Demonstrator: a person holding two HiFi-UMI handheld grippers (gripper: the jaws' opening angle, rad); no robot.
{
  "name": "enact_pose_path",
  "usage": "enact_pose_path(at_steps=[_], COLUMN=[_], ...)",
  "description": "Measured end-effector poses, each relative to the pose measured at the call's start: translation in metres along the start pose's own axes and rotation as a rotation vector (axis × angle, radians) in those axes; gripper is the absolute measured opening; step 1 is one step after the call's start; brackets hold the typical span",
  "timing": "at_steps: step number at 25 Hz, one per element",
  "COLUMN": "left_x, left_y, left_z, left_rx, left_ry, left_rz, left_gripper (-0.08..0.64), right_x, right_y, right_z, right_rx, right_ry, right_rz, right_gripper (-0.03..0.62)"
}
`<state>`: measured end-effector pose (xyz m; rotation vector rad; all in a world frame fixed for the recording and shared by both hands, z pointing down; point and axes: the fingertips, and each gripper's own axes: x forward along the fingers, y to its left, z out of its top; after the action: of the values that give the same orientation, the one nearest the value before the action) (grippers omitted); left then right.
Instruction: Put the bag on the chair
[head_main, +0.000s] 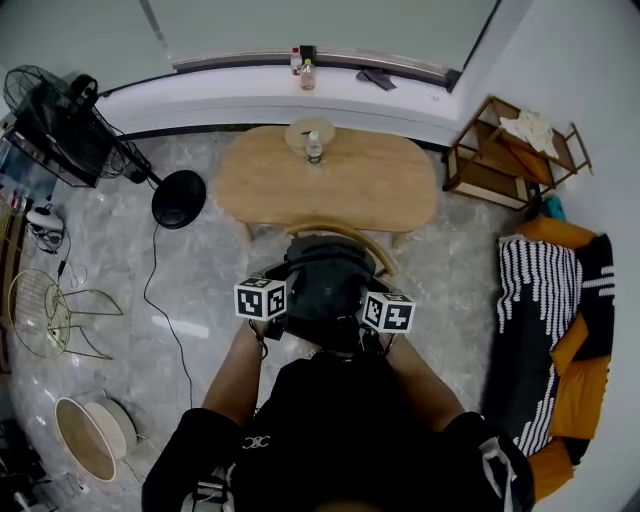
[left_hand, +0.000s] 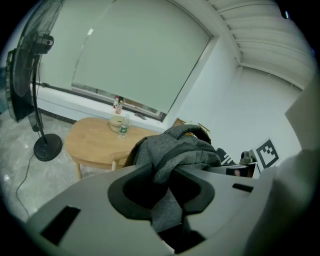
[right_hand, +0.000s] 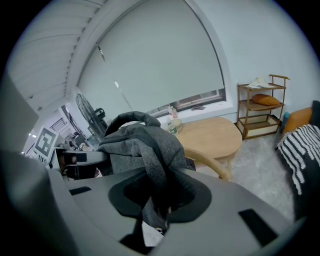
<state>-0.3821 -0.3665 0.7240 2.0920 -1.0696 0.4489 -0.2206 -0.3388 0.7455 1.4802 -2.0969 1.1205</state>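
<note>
A dark grey fabric bag (head_main: 325, 285) hangs between my two grippers, right over the seat of a wooden chair whose curved backrest (head_main: 345, 232) shows just beyond it. My left gripper (head_main: 283, 322) is shut on the bag's left side; in the left gripper view its jaws (left_hand: 162, 192) pinch a fold of the grey cloth (left_hand: 175, 150). On the other side my right gripper (head_main: 366, 335) is shut on the bag, its jaws (right_hand: 155, 197) clamping a strap of the bag (right_hand: 140, 145). The chair's backrest (right_hand: 212, 164) curves behind the bag. The seat is hidden under the bag.
Beyond the chair stands an oval wooden table (head_main: 370, 185) with a water bottle (head_main: 314, 148) on it. A floor fan (head_main: 60, 120) and its round base (head_main: 178, 198) stand at the left, a wooden shelf (head_main: 510, 150) and a striped blanket (head_main: 540, 310) at the right.
</note>
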Motion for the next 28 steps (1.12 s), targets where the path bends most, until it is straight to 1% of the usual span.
enact_pose_path(at_steps=[2,5,8,10,14,17,19,23,27,28], left_x=[0.011,0.025,0.034,0.041,0.056,0.069,0.074,0.081,0.084,0.082], left_y=[0.004,0.009,0.014,0.018,0.025,0.037,0.042,0.045,0.048,0.048], left_z=[-0.008,-0.018,-0.013,-0.007,0.001,0.009,0.013,0.021,0.021,0.02], left_rx=[-0.001,0.02,0.035,0.056,0.096,0.088,0.092,0.128,0.119,0.113], left_ry=[0.029,0.064,0.062,0.07,0.067,0.052,0.059,0.065,0.052,0.054], left_rz=[0.004,0.006,0.01,0.022,0.046,0.083,0.118,0.178,0.181,0.186], left_gripper=[0.112,0.112,0.112,0.114,0.128,0.148,0.156,0.169,0.188,0.204], right_x=[0.009,0.022,0.027,0.032,0.042,0.053,0.06,0.066,0.067,0.065], right_y=[-0.009,-0.02,-0.026,-0.029,-0.039,-0.043,-0.044,-0.051,-0.055,-0.056], right_z=[-0.008,-0.018,-0.012,-0.007,0.002,0.01,0.015,0.023,0.028,0.028], right_rx=[0.0,0.02,0.07,0.078,0.037,-0.016,-0.045,-0.044,-0.046,-0.047], right_ry=[0.019,0.041,0.057,0.065,0.051,0.027,0.013,0.026,0.07,0.077], right_rz=[-0.004,-0.015,-0.04,-0.062,-0.096,-0.103,-0.101,-0.122,-0.157,-0.165], right_gripper=[0.092,0.092,0.094,0.095,0.106,0.121,0.129,0.137,0.149,0.166])
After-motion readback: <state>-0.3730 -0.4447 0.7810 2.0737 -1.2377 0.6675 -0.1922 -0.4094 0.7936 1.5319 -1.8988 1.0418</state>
